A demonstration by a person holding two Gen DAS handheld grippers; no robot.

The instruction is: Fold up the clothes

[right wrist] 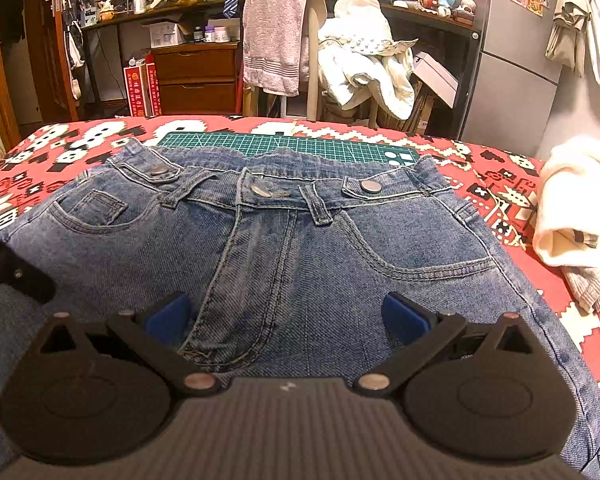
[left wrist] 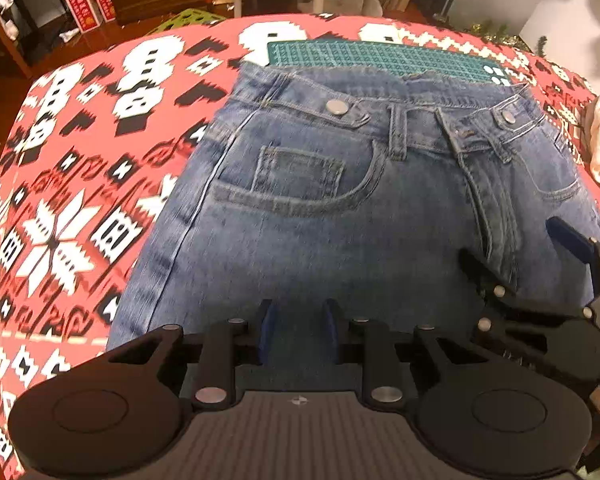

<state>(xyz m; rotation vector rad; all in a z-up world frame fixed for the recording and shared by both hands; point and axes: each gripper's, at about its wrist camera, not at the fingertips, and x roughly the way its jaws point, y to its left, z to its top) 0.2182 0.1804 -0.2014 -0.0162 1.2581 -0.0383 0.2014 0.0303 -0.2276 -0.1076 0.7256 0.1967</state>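
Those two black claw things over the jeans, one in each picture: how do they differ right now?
The left gripper has its blue pads close together, with a narrow gap; the right gripper has its pads spread wide.
The left gripper sits over the jeans below the small coin pocket; the right gripper straddles the bottom of the fly seam.
Both are black with blue pads, both point toward the waistband, and neither plainly pinches denim.

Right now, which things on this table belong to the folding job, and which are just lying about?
Job:
blue denim jeans, spread flat
left tool, jaws narrowed over the denim
right tool, open over the fly

Lying about:
green gridded cutting mat
crumpled cream cloth
red patterned tablecloth
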